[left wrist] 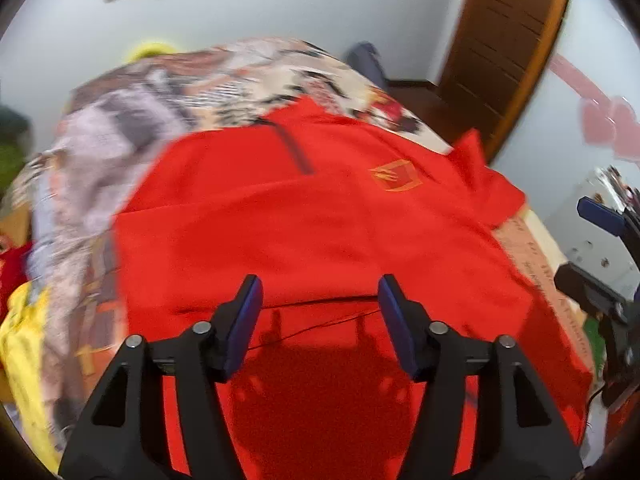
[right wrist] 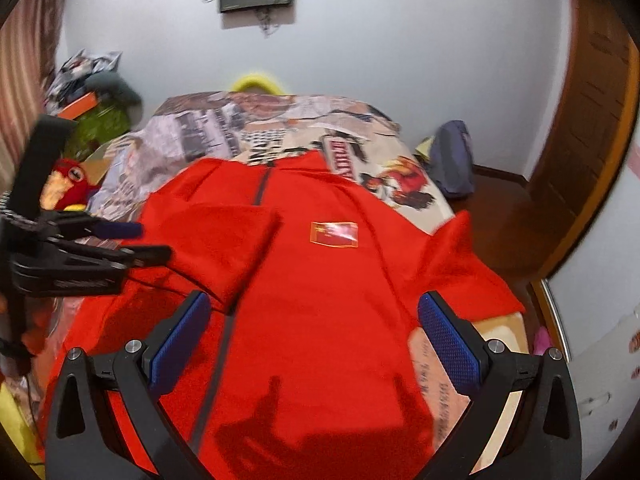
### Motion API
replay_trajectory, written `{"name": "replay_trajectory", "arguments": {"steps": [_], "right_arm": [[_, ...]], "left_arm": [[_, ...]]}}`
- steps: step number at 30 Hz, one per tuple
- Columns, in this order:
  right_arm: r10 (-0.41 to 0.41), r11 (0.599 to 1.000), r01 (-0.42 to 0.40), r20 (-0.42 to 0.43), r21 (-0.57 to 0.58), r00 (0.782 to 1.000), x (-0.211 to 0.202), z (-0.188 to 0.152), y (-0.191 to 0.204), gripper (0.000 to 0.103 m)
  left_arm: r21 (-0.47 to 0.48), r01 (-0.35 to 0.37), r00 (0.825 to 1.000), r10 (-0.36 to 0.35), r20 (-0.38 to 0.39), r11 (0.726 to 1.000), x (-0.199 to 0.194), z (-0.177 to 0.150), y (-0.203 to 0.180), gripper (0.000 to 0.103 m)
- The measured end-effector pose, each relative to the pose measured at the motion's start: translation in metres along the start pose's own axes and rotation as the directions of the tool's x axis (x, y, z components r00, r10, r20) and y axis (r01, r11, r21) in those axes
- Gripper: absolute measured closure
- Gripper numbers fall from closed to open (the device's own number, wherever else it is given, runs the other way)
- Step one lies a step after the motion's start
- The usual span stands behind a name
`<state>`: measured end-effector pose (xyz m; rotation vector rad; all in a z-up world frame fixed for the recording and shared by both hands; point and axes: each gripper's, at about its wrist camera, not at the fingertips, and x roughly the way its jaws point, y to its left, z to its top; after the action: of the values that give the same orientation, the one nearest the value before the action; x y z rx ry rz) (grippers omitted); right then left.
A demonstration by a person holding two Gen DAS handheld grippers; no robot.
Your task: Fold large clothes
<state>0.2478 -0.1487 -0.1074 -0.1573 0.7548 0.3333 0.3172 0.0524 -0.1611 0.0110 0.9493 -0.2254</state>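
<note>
Right wrist view has the red jacket (right wrist: 320,280) spread face up on the bed (right wrist: 256,128), collar toward the wall, with its left sleeve folded across the chest and a flag patch (right wrist: 334,234) right of the zip. Both tongs hover above its lower half, holding nothing. Right gripper (right wrist: 314,340) is spread wide over the hem; left gripper (left wrist: 320,312) is also wide, above the folded sleeve's edge. Beyond the bed's far corner stands a wooden door (left wrist: 508,40).
</note>
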Motion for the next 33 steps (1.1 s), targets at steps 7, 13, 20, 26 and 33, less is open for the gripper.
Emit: {"name": "replay_trajectory", "arguments": {"steps": [7, 13, 20, 26, 33], "right_arm": [[0.098, 0.980, -0.108, -0.067, -0.167, 0.993, 0.033, 0.020, 0.062, 0.000], [0.166, 0.938, -0.208, -0.169, -0.276, 0.972, 0.081, 0.027, 0.116, 0.003], [0.145, 0.896, -0.235, -0.252, -0.376, 0.957, 0.139, 0.030, 0.169, 0.020], [0.142, 0.858, -0.274, -0.312, -0.435, 0.939, 0.171, 0.022, 0.200, 0.047], [0.167, 0.847, -0.302, -0.321, -0.437, 0.932, 0.190, 0.023, 0.214, 0.081]], "left_arm": [[-0.105, -0.184, 0.983, 0.184, -0.008, 0.977, -0.025, -0.039, 0.092, 0.035], [-0.199, -0.230, 0.972, 0.217, -0.088, 0.953, -0.015, -0.074, 0.147, 0.035], [-0.206, -0.238, 0.965, 0.207, -0.161, 0.949, 0.018, -0.100, 0.164, 0.035], [-0.195, -0.223, 0.963, 0.185, -0.194, 0.955, 0.049, -0.105, 0.164, 0.035], [-0.180, -0.242, 0.954, 0.200, -0.225, 0.953, 0.074, -0.101, 0.164, 0.035]]}}
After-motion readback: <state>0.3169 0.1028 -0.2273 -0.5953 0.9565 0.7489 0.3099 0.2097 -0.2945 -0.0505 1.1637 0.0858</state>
